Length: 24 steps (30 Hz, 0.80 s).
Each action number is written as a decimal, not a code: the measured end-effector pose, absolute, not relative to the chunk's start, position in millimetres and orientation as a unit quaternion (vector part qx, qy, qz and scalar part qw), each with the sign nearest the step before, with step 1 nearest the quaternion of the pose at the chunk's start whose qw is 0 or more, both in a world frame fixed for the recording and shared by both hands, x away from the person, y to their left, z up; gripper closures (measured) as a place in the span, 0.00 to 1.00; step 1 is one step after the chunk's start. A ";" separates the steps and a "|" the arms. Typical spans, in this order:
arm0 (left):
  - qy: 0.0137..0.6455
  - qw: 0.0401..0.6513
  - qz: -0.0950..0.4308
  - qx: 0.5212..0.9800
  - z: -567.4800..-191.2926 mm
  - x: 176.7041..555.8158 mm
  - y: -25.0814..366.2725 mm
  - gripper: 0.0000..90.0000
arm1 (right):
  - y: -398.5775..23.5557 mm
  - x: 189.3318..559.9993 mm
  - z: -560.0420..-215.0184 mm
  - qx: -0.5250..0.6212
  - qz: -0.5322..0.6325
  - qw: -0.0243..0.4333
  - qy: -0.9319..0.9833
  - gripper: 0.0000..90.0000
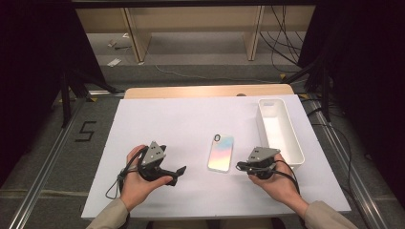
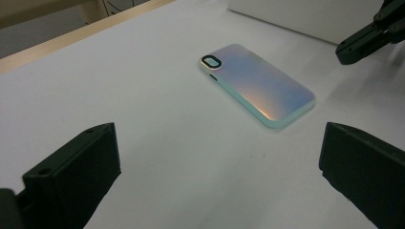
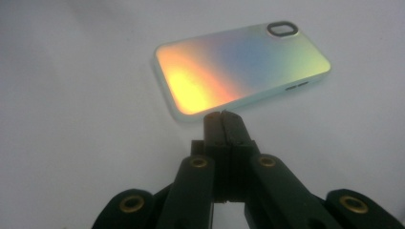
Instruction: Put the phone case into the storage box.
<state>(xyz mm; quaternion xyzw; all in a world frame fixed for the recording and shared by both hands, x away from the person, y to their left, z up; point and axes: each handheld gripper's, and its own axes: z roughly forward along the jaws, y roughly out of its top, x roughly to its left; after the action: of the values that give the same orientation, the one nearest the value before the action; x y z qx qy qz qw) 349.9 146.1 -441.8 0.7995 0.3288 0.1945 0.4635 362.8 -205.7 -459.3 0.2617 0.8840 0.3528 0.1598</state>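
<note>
An iridescent phone case (image 1: 221, 153) (image 2: 260, 83) (image 3: 239, 64) lies flat on the white sheet (image 1: 181, 119), camera cut-out at its far end. My right gripper (image 1: 239, 166) (image 3: 222, 114) is shut with nothing between its jaws; its tip sits just short of the case's near right corner, and whether it touches I cannot tell. It also appears at the top right of the left gripper view (image 2: 351, 50). My left gripper (image 1: 176, 175) (image 2: 218, 138) rests open to the left of the case, jaws wide apart and pointing toward it, holding nothing.
A white rectangular bin (image 1: 295, 138) (image 2: 296, 14) stands lengthwise at the right of the sheet, just beyond my right hand. The wooden table edge (image 1: 205, 90) runs along the back. Bare sheet lies left of and beyond the case.
</note>
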 end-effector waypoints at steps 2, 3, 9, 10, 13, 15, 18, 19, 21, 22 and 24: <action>0.329 0.464 0.195 0.799 -441.8 349.9 145.9 0.00 | -203.5 363.8 -461.3 0.262 0.349 0.159 0.885 1.00; 0.329 0.464 0.195 0.799 -441.6 349.7 146.0 0.00 | -196.8 366.1 -464.2 0.265 0.341 0.157 0.888 1.00; 0.330 0.465 0.195 0.798 -441.5 349.6 146.9 0.00 | -186.5 372.5 -475.2 0.273 0.322 0.141 0.895 1.00; 0.330 0.465 0.195 0.798 -441.5 349.6 146.9 0.00 | -186.5 372.5 -475.2 0.273 0.322 0.141 0.895 1.00; 0.329 0.465 0.195 0.799 -441.4 349.5 146.9 0.00 | -186.7 376.7 -476.7 0.283 0.329 0.136 0.890 1.00; 0.329 0.465 0.195 0.798 -441.2 349.5 146.7 0.00 | -186.2 377.4 -477.4 0.283 0.330 0.135 0.890 1.00; 0.329 0.465 0.196 0.798 -441.2 349.4 146.4 0.00 | -184.3 378.5 -479.6 0.285 0.326 0.134 0.892 1.00; 0.330 0.465 0.195 0.798 -441.3 349.4 146.3 0.00 | -183.8 378.8 -480.3 0.284 0.325 0.132 0.892 1.00; 0.329 0.465 0.195 0.798 -441.7 349.5 146.1 0.00 | -181.0 379.8 -483.4 0.284 0.324 0.127 0.893 1.00; 0.329 0.464 0.194 0.799 -441.6 349.4 146.2 0.00 | -179.9 379.9 -484.2 0.284 0.324 0.127 0.893 1.00; 0.329 0.465 0.194 0.799 -441.5 349.4 146.2 0.00 | -178.4 380.2 -483.9 0.285 0.324 0.129 0.893 1.00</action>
<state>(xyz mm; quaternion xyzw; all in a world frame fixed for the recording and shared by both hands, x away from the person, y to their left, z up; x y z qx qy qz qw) 349.4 146.2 -441.5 0.7988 0.3291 0.1944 0.4645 380.2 -178.4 -483.9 0.2849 0.8928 0.3240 0.1292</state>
